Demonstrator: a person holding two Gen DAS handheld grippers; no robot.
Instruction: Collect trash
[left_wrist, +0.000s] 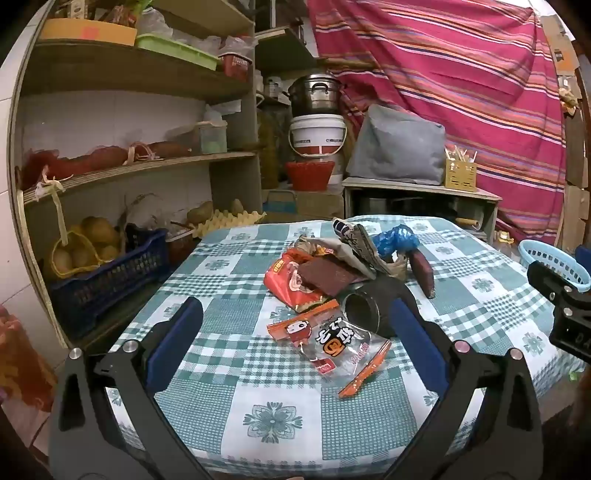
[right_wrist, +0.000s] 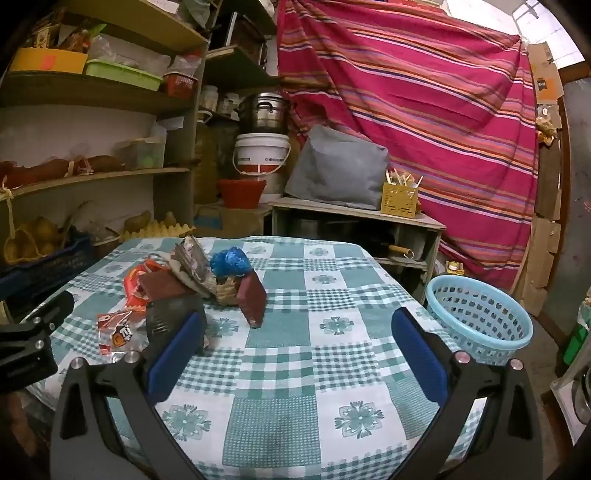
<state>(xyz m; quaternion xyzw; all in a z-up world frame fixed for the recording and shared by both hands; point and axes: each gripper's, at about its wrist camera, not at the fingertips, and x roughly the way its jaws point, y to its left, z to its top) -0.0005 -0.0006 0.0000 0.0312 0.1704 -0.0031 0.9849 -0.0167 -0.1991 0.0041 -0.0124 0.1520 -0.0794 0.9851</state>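
Note:
A pile of trash lies on the checked tablecloth (left_wrist: 236, 369): a clear snack wrapper with orange edges (left_wrist: 332, 347), a red snack bag (left_wrist: 291, 280), a dark cup on its side (left_wrist: 364, 314), crumpled paper (left_wrist: 354, 243), a blue plastic bag (left_wrist: 395, 238) and a maroon packet (left_wrist: 423, 271). My left gripper (left_wrist: 295, 325) is open just short of the clear wrapper. My right gripper (right_wrist: 299, 332) is open and empty over the tablecloth (right_wrist: 295, 369), right of the pile, with the maroon packet (right_wrist: 253, 299) and blue bag (right_wrist: 229, 262) ahead. A light blue basket (right_wrist: 480, 317) stands at the table's right edge.
Wooden shelves (left_wrist: 129, 166) with a blue crate (left_wrist: 110, 280) of produce stand left of the table. Behind it are a white bucket (left_wrist: 317, 134), a metal pot (left_wrist: 314, 92), a low cabinet (right_wrist: 354, 221) with a grey bag, and a striped red cloth (right_wrist: 406, 92).

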